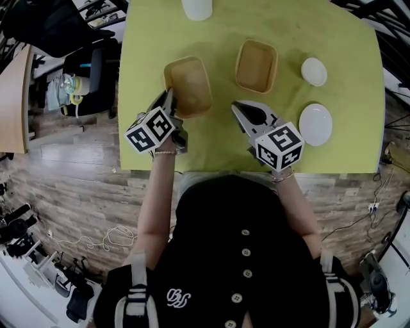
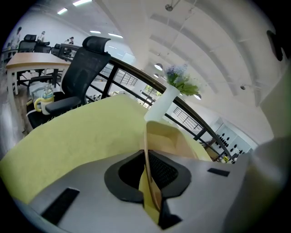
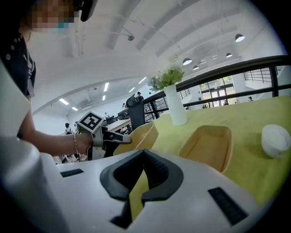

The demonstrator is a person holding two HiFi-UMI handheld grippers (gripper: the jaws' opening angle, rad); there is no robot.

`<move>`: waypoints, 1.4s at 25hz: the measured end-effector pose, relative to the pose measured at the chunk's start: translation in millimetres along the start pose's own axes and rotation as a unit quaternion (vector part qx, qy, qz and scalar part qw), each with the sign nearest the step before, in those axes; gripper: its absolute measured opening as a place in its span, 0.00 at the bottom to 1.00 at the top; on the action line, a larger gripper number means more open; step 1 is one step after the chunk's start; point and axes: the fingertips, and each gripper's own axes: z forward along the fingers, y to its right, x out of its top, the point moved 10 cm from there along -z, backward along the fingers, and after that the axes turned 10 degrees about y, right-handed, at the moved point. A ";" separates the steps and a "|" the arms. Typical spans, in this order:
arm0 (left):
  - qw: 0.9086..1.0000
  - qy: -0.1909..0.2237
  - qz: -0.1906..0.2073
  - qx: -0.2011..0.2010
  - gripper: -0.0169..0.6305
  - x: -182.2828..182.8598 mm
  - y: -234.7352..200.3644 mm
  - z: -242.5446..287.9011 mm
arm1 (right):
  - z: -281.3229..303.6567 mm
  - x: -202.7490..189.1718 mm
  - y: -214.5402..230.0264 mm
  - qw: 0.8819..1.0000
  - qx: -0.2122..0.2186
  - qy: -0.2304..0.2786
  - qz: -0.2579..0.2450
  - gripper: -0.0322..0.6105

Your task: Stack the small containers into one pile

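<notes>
Two tan rectangular containers are on the yellow-green table. My left gripper point(image 1: 170, 97) is shut on the near-left rim of the left container point(image 1: 189, 84). In the left gripper view the thin rim point(image 2: 148, 159) is pinched between the pads, and the container's hollow point(image 2: 170, 136) lies beyond. That container looks tipped, with its held side raised. The right container point(image 1: 256, 65) lies flat further back. My right gripper point(image 1: 237, 107) hovers just in front of the right container, shut on nothing. The right gripper view shows both containers point(image 3: 138, 135) point(image 3: 207, 145) and the left gripper point(image 3: 113, 138).
A white vase point(image 1: 196, 8) with flowers stands at the table's far edge. A small white bowl point(image 1: 314, 71) and a white plate point(image 1: 316, 123) lie at the right. An office chair point(image 1: 96, 77) stands off the table's left side.
</notes>
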 end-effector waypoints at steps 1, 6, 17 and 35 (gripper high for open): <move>1.000 0.000 0.004 -0.007 0.08 1.4 5.2 0.4 | -3.7 0.4 0.7 1.000 -0.005 0.004 0.000 0.07; 0.999 -0.003 0.013 -0.038 0.08 -1.5 33.2 7.8 | -22.2 -2.4 5.4 1.000 -0.028 0.012 -0.004 0.07; 0.990 -0.054 0.042 -0.125 0.08 -18.9 96.3 36.1 | -65.3 -9.6 20.5 0.995 -0.091 0.031 0.012 0.07; 0.976 -0.084 0.098 -0.172 0.09 -17.5 162.5 109.7 | -96.2 -13.1 56.6 0.986 -0.151 0.056 0.047 0.07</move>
